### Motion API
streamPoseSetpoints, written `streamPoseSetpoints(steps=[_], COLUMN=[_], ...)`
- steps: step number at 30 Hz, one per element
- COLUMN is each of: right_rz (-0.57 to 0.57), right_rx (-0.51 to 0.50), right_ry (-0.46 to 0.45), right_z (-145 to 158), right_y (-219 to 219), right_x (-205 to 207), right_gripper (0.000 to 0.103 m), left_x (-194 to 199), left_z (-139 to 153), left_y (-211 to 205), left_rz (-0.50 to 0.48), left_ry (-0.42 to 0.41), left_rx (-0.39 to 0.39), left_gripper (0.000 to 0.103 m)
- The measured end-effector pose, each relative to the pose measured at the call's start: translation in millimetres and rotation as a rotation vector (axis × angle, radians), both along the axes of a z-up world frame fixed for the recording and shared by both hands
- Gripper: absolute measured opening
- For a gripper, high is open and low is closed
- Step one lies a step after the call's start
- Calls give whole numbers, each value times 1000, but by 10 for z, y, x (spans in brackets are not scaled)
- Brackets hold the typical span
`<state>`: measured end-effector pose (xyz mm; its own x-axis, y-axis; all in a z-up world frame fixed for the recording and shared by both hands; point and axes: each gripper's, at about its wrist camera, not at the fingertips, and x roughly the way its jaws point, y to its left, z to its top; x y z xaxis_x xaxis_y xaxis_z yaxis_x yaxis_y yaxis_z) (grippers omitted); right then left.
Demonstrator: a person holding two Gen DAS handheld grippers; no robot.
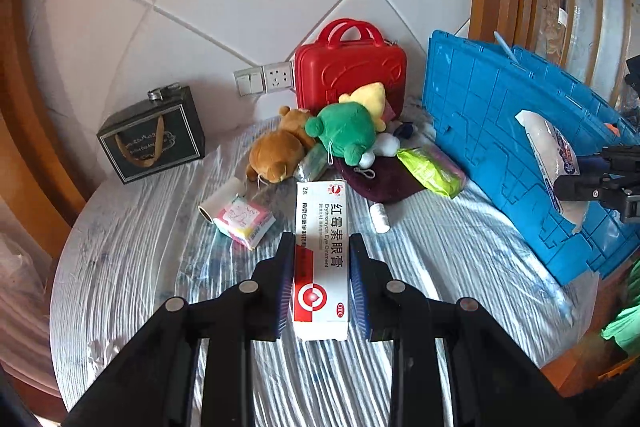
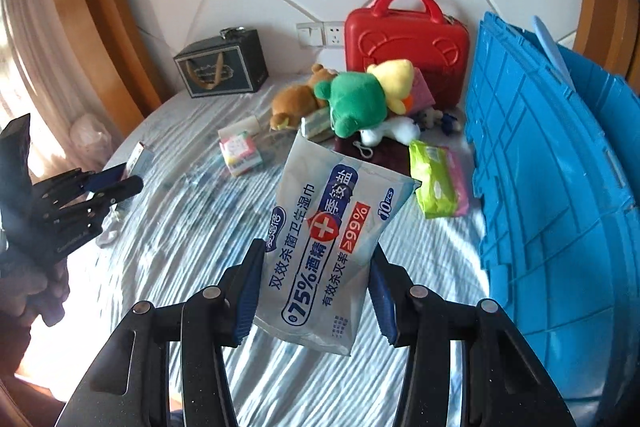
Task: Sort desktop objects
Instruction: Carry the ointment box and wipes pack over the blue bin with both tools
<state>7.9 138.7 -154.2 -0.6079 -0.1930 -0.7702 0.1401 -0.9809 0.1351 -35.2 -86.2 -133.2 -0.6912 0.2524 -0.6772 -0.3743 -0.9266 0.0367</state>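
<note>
My left gripper (image 1: 321, 241) is shut on a white and red eye ointment box (image 1: 321, 259), held above the striped tablecloth (image 1: 160, 267). My right gripper (image 2: 316, 247) is shut on a pale blue pack of alcohol wipes (image 2: 328, 239), held above the table; the pack also shows at the right of the left wrist view (image 1: 554, 163). The left gripper with its box shows at the left of the right wrist view (image 2: 120, 183). A pile of plush toys lies at the back: brown bear (image 1: 276, 153), green toy (image 1: 346, 135), yellow toy (image 1: 370, 101).
A blue plastic crate (image 1: 500, 131) stands on the right. A red carry case (image 1: 350, 67) and a dark gift box (image 1: 152, 137) stand at the wall. A green wipes pack (image 1: 430, 167), a small pink tissue pack (image 1: 244, 221), a dark pouch (image 1: 380, 183) and a small white bottle (image 1: 379, 217) lie on the cloth.
</note>
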Motion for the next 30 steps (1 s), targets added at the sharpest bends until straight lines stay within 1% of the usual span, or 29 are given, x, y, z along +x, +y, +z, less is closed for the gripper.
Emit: streamPoseSetpoints(steps=[2,7,14,22,30], right_rz=[13,46,45,7,-45], right_rx=[-7,-8,-17,-41,-70], right_ry=[15,68,164,237,287], right_z=[124,372,753,1021,1169], right_y=[19,108,422,925,1436], right_x=[66,218,433,701,871], right_gripper=[48,48,48,48,48], left_x=[44,174,338,424,496], left_z=[127,437,824,1059,1268], left_y=[86,304,722,1291,1811], left_rz=[1,7,-22,-48,-76], left_ry=[25,72,149,199,225], left_rx=[-6,15,29,26,8], left_gripper=[26,26,26,26,26])
